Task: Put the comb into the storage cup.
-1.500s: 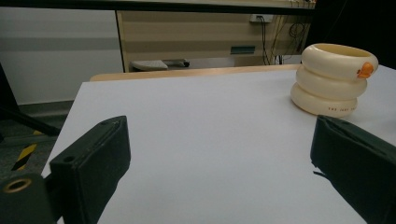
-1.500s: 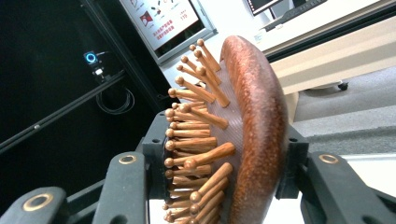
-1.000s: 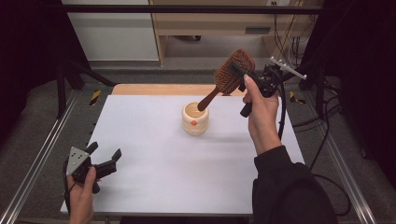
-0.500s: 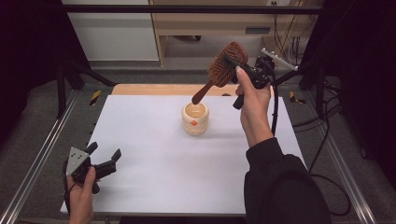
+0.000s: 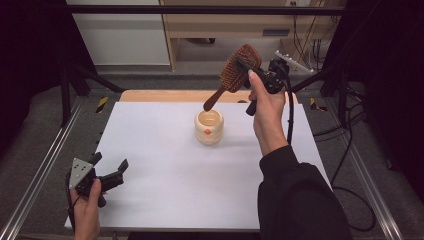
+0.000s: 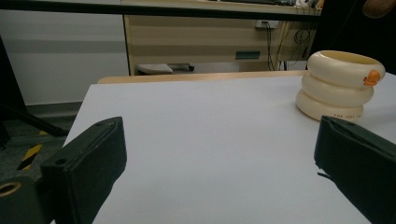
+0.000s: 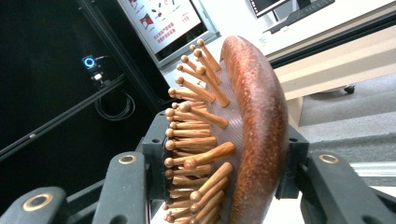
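While the right hand-held gripper (image 5: pixel 248 67) clamps the head of the oval reddish-brown wooden hairbrush with wooden pegs (image 5: pixel 235 75) between its jaws, the brush hangs in the air above the far half of the white table (image 5: pixel 165 165), at about one o'clock from the cream ribbed ceramic cup with a small orange duck figure (image 5: pixel 209 127). Its tapered handle slants down toward seven o'clock, the tip poised just above and behind the cup's rim, not yet inside. Judged from this arrangement, the brush is lifted and carried over; lowering the handle into the cup and releasing the grip remain. Seen along the right gripper's jaws, the hairbrush (image 7: pixel 233 135) shows a smooth, glossy, domed back on one side and rows of round-tipped pegs set in a brownish cushion on the other, one jaw pressing the back and the other the peg side. At the near left corner, at about seven o'clock from the cup, the left hand-held gripper (image 5: pixel 107 167) rests low over the table with its jaws spread wide and nothing between them; from its own view the cup (image 6: pixel 338 86) stands upright at two o'clock, three stacked rings in profile.
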`<act>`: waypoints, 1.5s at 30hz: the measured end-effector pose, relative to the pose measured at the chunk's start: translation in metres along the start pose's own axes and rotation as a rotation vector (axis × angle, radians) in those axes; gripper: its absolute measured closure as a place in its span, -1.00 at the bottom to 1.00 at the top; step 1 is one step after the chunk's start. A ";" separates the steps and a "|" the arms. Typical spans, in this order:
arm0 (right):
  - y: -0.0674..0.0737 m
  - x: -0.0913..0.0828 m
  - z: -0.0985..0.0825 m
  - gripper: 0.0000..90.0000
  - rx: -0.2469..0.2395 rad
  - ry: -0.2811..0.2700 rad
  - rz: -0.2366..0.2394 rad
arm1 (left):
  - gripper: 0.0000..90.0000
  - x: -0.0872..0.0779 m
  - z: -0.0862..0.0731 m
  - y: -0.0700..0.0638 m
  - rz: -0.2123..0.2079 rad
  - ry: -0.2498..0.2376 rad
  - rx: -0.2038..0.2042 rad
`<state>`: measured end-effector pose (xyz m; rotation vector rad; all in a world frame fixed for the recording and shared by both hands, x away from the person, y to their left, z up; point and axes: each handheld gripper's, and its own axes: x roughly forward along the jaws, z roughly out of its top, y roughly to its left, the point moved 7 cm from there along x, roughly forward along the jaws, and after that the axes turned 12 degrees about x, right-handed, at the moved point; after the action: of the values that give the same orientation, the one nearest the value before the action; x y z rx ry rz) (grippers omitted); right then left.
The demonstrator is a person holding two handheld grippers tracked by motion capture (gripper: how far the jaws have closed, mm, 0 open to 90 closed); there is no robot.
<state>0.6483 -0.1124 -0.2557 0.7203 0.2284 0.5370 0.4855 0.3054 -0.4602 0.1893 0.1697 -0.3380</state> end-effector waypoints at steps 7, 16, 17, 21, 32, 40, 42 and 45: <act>0.000 0.006 -0.001 0.14 -0.009 -0.003 -0.004 | -0.94 0.001 0.000 -0.003 -0.010 0.002 0.006; -0.003 0.012 -0.005 0.14 -0.034 0.005 -0.026 | -0.94 0.001 0.000 -0.003 -0.014 0.001 0.005; -0.004 0.013 -0.005 0.14 -0.036 0.007 -0.027 | -0.94 0.001 0.000 -0.003 -0.015 0.001 0.005; -0.004 0.014 -0.007 0.14 -0.042 0.013 -0.030 | -0.93 0.002 0.000 -0.003 -0.016 0.001 0.005; -0.006 0.015 -0.009 0.13 -0.065 0.024 -0.037 | -0.93 0.002 0.000 -0.004 -0.020 0.004 0.007; -0.006 0.018 -0.014 0.13 -0.090 0.038 -0.049 | -0.93 0.002 0.000 -0.004 -0.023 -0.001 0.005; -0.006 0.019 -0.016 0.13 -0.096 0.043 -0.051 | -0.93 0.002 0.000 -0.004 -0.024 0.000 0.006; -0.006 0.021 -0.017 0.13 -0.101 0.046 -0.051 | -0.93 0.002 0.000 -0.004 -0.024 0.000 0.007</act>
<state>0.6613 -0.0951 -0.2728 0.6025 0.2599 0.5128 0.4859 0.3009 -0.4611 0.1941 0.1708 -0.3625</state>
